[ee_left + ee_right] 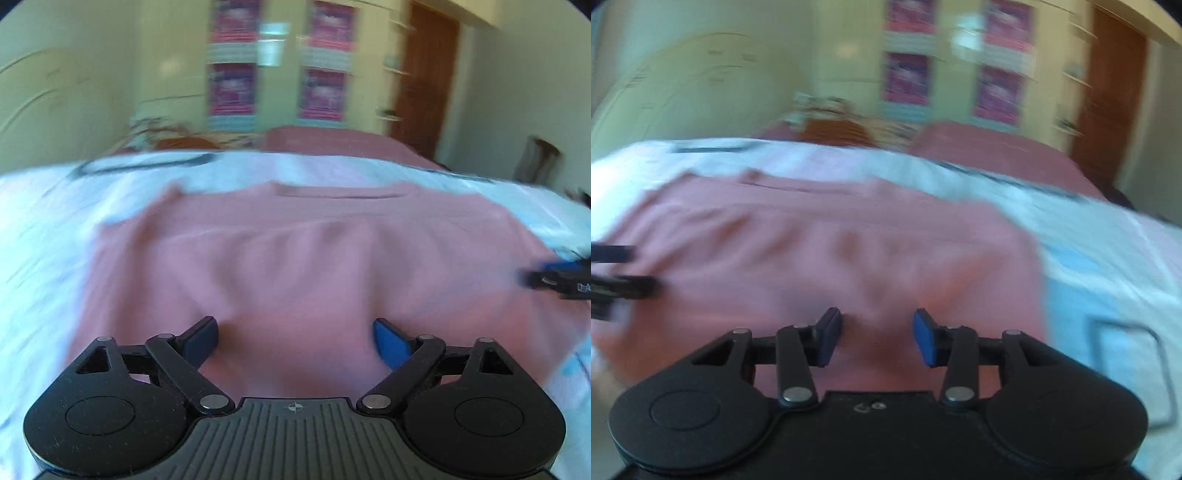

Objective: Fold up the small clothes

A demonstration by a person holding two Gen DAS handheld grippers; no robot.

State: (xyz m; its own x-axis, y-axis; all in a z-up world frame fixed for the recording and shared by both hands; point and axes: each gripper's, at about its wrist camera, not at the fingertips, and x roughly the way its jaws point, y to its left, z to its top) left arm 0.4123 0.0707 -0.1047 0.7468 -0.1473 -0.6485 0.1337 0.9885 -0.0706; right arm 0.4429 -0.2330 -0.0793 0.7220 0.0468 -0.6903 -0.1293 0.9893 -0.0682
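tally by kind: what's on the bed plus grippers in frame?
Pink fabric garment, spread flat: 1
Pale blue-white bed sheet: 1
Dusty-red pillow: 1
Black two-finger grippers with blue pads: 2, left gripper, right gripper
Total: 5

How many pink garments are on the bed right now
1. The pink garment lies spread flat on the white sheet, under both grippers. More clothes may lie outside these blurred views.
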